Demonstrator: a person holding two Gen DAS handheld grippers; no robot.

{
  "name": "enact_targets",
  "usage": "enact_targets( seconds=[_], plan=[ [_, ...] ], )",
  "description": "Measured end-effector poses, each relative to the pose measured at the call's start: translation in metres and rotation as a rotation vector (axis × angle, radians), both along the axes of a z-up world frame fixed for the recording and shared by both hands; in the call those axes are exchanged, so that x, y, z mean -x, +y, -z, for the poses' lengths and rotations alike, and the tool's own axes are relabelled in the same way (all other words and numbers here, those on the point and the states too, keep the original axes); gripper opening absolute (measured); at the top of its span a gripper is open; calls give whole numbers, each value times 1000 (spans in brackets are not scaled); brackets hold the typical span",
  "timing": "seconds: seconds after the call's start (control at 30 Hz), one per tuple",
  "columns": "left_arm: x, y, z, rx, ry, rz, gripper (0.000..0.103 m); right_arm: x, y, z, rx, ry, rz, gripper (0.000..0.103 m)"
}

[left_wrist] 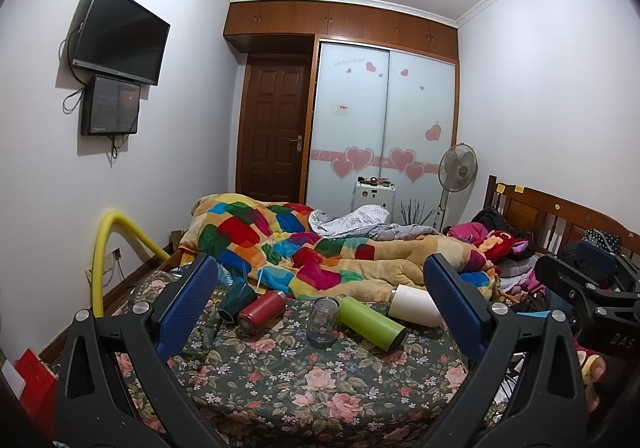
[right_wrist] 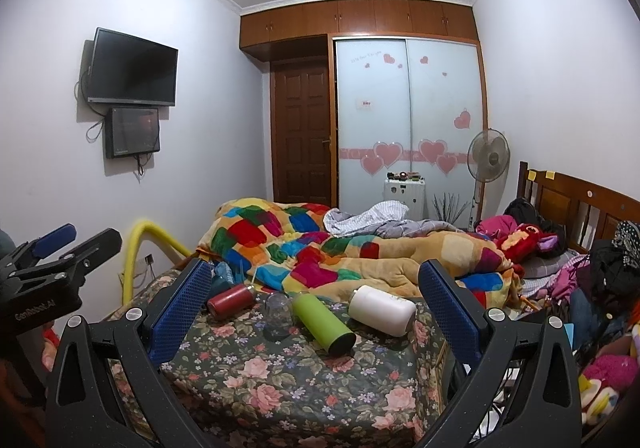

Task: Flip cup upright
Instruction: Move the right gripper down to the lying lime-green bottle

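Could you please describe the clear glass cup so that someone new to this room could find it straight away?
On the floral bedspread, in front of the patchwork quilt, lies a row of containers. The clear glass cup stands between the red bottle and the green bottle. It alone is see-through and standing, not lying down.

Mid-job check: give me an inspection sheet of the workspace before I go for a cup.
Surface: floral bedsheet, soft and uneven.
Job's things: red bottle, green bottle, white bottle and dark teal cup lie on their sides; clear glass stands mouth-down.
Clutter: patchwork quilt bunched right behind them.
Grippers: left gripper and right gripper both open, short of the cups.
Cables: loose leads under the wall TV.
Surroundings: wardrobe, fan, headboard.
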State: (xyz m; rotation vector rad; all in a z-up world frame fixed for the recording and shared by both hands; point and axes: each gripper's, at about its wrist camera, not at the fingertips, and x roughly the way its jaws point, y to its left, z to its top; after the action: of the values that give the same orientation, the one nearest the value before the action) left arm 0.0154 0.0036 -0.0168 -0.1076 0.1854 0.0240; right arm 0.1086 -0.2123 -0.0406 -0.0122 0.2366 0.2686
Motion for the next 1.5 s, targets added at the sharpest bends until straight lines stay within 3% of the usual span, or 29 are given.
enact_targets(
  seconds=[0.33,0.63,0.93,1.27,1.5],
  plan=[
    [-52,18,28,32,107,-30,103,-53,2,28,59,129,5,103],
    [-114,36,75,43,260,-57,103,-149,13,97,195,391,-62,103],
    [-155,46,115,55,351,-64,103,-240,34,150,321,614,-151,101],
    [-181,43,140,54,409,-49,103,-308,73,203,429,808,-287,79],
    [-190,38,153,42,436,-41,103,-320,90,222,540,840,-315,75]
  ],
)
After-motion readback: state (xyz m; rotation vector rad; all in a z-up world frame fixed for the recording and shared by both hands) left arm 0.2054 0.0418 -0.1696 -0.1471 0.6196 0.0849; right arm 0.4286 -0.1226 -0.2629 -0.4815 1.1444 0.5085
